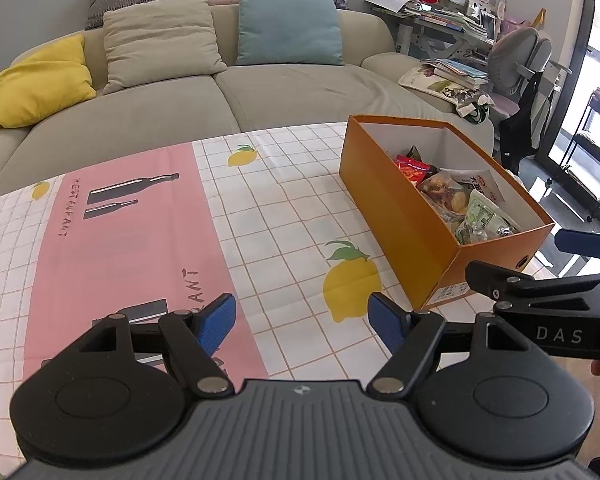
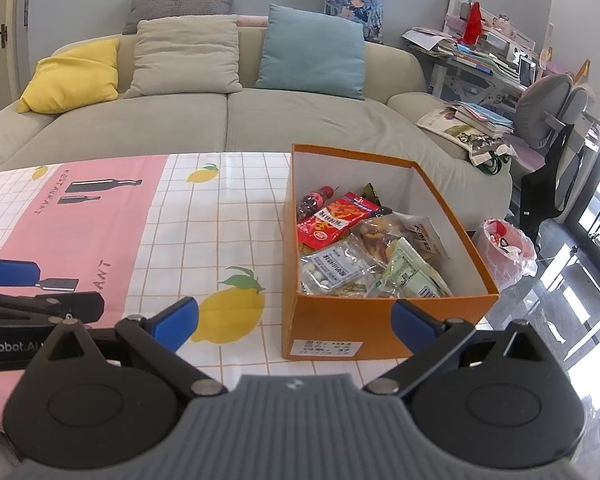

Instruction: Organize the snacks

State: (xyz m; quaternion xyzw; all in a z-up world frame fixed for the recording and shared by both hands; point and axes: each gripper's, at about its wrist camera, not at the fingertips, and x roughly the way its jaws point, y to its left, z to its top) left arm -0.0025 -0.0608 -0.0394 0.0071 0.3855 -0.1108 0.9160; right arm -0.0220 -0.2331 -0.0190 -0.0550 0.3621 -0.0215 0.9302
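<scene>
Orange box (image 2: 340, 320) just beyond right claw (image 2: 296, 322).

black tongs (image 1: 302, 322) – blue pads, perhaps ribbed

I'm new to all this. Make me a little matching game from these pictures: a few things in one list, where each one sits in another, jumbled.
Things:
1. red snack packet
2. yellow cushion
3. orange box
4. pink bag

Places:
A. on the lemon-print tablecloth
B. on the floor right of the table
C. inside the box
D. left end of the sofa

Pairs: 1-C, 2-D, 3-A, 4-B
</scene>
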